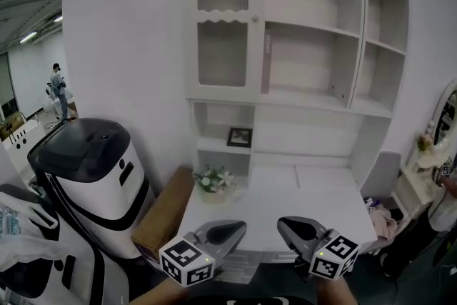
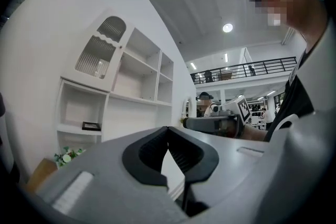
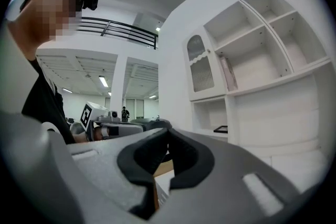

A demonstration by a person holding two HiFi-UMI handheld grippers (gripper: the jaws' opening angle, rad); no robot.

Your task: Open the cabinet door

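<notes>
The white cabinet door [image 1: 223,25] is at the upper left of the wall unit, closed, with a ribbed arched pane and a small knob [image 1: 255,18] on its right edge. It also shows in the left gripper view as the cabinet door [image 2: 100,50] and in the right gripper view as the cabinet door [image 3: 199,68]. My left gripper [image 1: 239,227] and right gripper [image 1: 282,223] hover side by side at the desk's near edge, far below the door. The left gripper [image 2: 168,128] has its jaws shut with nothing between them. So does the right gripper [image 3: 168,131].
A white desk [image 1: 307,203] stands under the open shelves, with a flower bunch [image 1: 214,181] at its left and a picture frame [image 1: 239,136] in a niche. A cardboard box [image 1: 168,211] and a white-and-black machine [image 1: 93,175] stand at the left. A person [image 1: 58,89] stands far off.
</notes>
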